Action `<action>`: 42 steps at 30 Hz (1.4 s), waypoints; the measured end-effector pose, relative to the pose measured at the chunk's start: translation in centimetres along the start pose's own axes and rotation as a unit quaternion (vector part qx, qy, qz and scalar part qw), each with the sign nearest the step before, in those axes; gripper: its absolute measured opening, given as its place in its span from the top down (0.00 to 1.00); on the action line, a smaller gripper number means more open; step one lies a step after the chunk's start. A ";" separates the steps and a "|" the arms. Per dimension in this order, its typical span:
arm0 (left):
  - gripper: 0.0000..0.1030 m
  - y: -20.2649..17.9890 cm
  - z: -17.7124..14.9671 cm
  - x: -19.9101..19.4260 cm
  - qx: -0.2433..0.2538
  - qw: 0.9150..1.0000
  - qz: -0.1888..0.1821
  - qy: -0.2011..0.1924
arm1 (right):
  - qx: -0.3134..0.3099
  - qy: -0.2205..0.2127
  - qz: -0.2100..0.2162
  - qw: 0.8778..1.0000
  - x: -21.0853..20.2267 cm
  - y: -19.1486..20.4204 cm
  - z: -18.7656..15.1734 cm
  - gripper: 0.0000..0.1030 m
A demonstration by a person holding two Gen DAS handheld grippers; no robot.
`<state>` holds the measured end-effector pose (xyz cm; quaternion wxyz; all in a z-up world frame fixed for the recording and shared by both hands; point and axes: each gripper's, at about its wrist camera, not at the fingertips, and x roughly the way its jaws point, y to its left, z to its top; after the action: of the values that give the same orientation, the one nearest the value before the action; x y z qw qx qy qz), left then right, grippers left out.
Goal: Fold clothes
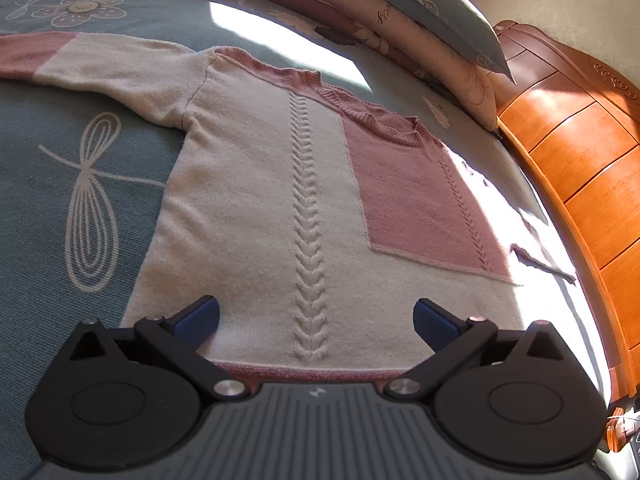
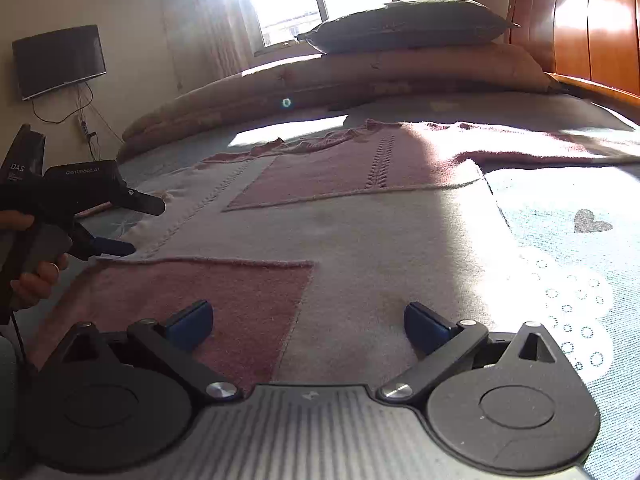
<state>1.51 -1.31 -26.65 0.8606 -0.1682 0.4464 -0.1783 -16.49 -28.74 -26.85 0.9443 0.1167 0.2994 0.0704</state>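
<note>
Sweater point(image 1: 256, 200), cream with pink patches, lies flat and spread out on the bed point(image 1: 52, 208), front up, cable braid down the middle, one sleeve point(image 1: 80, 60) stretched out sideways toward the left of the left wrist view. Left gripper point(image 1: 316, 320) hovers over the hem, fingers point(image 1: 198, 316) wide apart, holding nothing. Right gripper point(image 2: 308, 322) sits low over the sweater's lower part, near a pink patch point(image 2: 192, 300), fingers point(image 2: 424, 326) spread wide, empty too. Right wrist view also catches the left gripper at the sweater's edge, a hand point(image 2: 36, 276) on its handle. Pillows point(image 2: 400, 24) stacked on a folded quilt point(image 2: 320, 80) at the far side, wooden headboard point(image 1: 580, 168) alongside. Wall TV point(image 2: 60, 60) beyond the bed.
</note>
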 end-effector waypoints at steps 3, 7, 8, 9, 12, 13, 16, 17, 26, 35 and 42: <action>0.01 -0.4 1.5 -0.4 0.005 1.000 0.010 0.012 | -0.004 0.008 0.061 0.998 -1.7 2.3 2.3 0.00; 0.01 -0.7 6.5 -1.7 0.009 1.000 0.002 -0.026 | -0.103 -0.029 0.102 0.989 -1.0 6.5 4.8 0.00; 0.01 -0.7 8.1 -1.8 0.006 0.999 -0.007 -0.034 | -0.113 -0.030 0.111 0.987 0.1 7.1 5.2 0.00; 0.01 -0.7 9.6 -1.7 0.004 0.999 -0.016 -0.039 | -0.122 -0.032 0.120 0.985 1.1 7.6 5.6 0.00; 0.01 -0.9 13.7 -0.1 0.002 0.999 -0.029 -0.041 | -0.106 -0.010 0.132 0.986 5.4 7.7 5.9 0.00; 0.01 -1.1 15.1 0.9 0.002 0.999 -0.033 -0.037 | -0.096 -0.001 0.136 0.986 6.6 7.5 5.8 0.00; 0.01 -1.2 18.5 5.2 0.000 0.999 -0.034 -0.023 | -0.051 0.043 0.155 0.986 9.1 6.0 4.3 0.00; 0.01 -1.2 19.2 6.8 -0.005 0.999 -0.036 -0.017 | -0.051 0.031 0.161 0.985 8.9 5.7 3.6 0.00; 0.01 -1.5 22.1 16.9 -0.034 0.999 -0.041 -0.002 | -0.069 0.031 0.152 0.985 8.6 5.8 3.3 0.00; 0.01 -0.9 23.2 20.6 -0.018 1.000 -0.012 -0.014 | -0.069 0.030 0.146 0.986 8.6 5.7 3.3 0.00; 0.01 -1.1 24.1 16.6 0.008 0.998 -0.007 -0.055 | -0.067 0.029 0.146 0.987 8.5 5.8 3.3 0.00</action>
<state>30.18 -6.68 -24.77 0.8839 -0.1739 0.3960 -0.1780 -8.03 -22.03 -27.41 0.9205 0.0930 0.3015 0.2306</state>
